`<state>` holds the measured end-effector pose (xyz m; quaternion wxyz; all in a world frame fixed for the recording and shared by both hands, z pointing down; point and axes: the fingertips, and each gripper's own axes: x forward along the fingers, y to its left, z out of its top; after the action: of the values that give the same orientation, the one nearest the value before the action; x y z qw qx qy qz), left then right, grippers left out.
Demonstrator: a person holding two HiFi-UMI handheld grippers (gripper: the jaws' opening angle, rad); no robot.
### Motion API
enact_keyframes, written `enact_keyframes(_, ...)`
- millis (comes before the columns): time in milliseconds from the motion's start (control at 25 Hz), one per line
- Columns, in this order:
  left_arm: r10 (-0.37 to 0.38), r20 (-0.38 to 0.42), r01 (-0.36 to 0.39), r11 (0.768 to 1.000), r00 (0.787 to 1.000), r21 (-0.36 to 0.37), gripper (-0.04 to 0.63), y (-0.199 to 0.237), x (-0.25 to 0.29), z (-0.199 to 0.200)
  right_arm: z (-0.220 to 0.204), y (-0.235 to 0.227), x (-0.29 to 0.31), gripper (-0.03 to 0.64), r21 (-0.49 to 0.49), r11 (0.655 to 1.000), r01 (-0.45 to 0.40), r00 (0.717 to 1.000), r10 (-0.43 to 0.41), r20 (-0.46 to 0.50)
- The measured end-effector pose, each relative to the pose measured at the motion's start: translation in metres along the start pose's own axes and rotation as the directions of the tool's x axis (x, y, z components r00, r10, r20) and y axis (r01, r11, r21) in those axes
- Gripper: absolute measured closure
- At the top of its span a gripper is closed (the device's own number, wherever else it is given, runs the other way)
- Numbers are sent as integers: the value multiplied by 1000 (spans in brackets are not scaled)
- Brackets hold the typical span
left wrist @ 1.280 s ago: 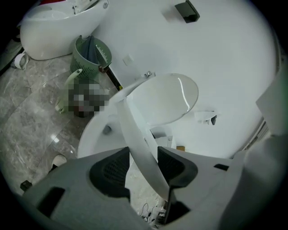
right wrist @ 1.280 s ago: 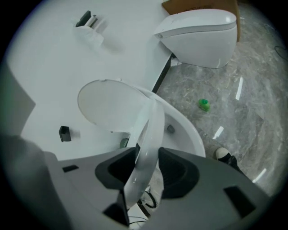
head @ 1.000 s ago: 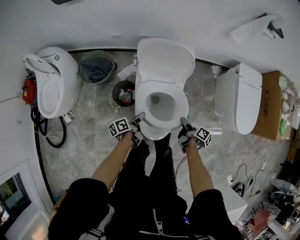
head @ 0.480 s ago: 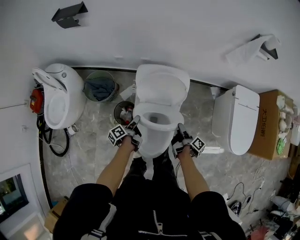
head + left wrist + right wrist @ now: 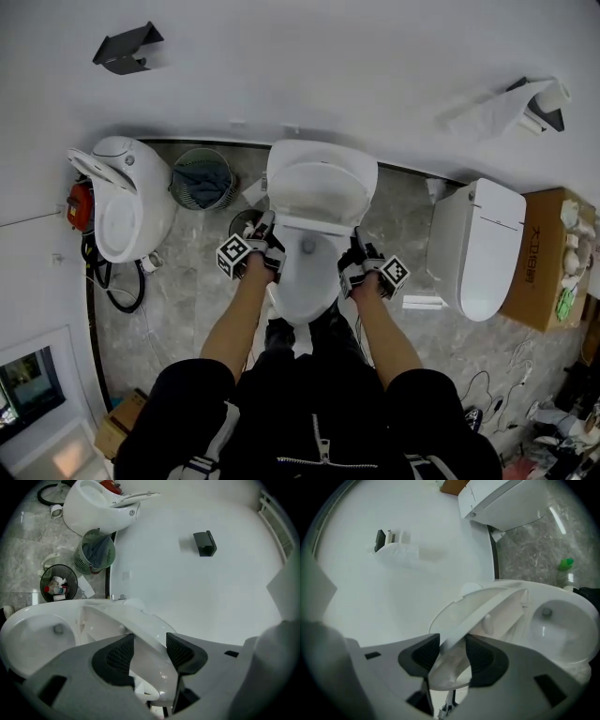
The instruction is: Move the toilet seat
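The white toilet stands in the middle against the wall, its lid upright. The toilet seat is tilted up off the bowl, front edge raised. My left gripper grips the seat's left rim and my right gripper its right rim. In the left gripper view the seat fills the gap of the left gripper, whose jaws are opening. In the right gripper view the seat's edge runs between the pads of the right gripper, which is shut on it.
A second toilet stands at the left, beside a green basket and a black bin. A closed toilet and a cardboard box sit at the right. Cables lie on the floor.
The seat lay flat on the bowl a second ago; both grippers have since risen with its front edge toward the lid.
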<state>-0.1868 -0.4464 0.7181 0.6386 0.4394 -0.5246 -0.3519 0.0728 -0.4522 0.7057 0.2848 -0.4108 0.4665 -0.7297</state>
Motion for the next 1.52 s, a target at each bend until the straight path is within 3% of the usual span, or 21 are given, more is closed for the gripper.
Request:
enact_keyframes(360, 38, 56, -38, 999, 998, 1, 367, -21, 66, 19, 33, 24, 62, 439, 31, 999, -12, 1000, 12, 1)
enact_keyframes(680, 60, 25, -61, 997, 998, 41, 364, -28, 94, 27, 47, 29, 91, 436, -2, 1000, 3, 999, -3, -37)
enact_keyframes(840, 37, 24, -37, 999, 999, -7, 372, -28, 94, 28, 47, 28, 91, 431, -4, 1000, 24, 999, -24, -48)
enact_keyframes(920, 13, 46, -10, 999, 999, -53, 427, -27, 88, 31, 46, 36, 87, 480, -7, 1000, -6, 999, 5, -43)
enact_keyframes(960, 3, 55, 1, 998, 998, -64, 426, -27, 84, 32, 45, 41, 83, 522, -26, 999, -23, 999, 22, -44)
enact_keyframes(1000, -5, 57, 9, 998, 998, -60, 423, -26, 78, 32, 43, 45, 79, 522, -54, 998, -32, 998, 30, -49)
enact_keyframes(1080, -16, 30, 16, 1000, 999, 5, 423, -29, 66, 29, 35, 49, 69, 522, -146, 989, -30, 997, 18, -81)
enact_keyframes(1160, -22, -27, 26, 991, 999, 134, 432, -37, 55, 23, 24, 55, 61, 550, -280, 959, -41, 992, 5, -126)
enact_keyframes(1240, -19, -81, 41, 960, 997, 278, 457, -49, 43, 16, 11, 65, 51, 585, -402, 914, -58, 988, -6, -156)
enact_keyframes(1320, 5, -115, 44, 904, 993, 425, 475, -58, 27, 10, -4, 72, 39, 614, -514, 855, -61, 985, -32, -170)
enact_keyframes(1440, 54, -149, 51, 781, 987, 623, 507, -70, -1, 2, -28, 81, 18, 614, -690, 722, -47, 980, -101, -172)
enact_keyframes(1520, 60, -179, 88, 692, 982, 716, 547, -82, -19, -4, -43, 93, 6, 614, -782, 621, -52, 981, -114, -156)
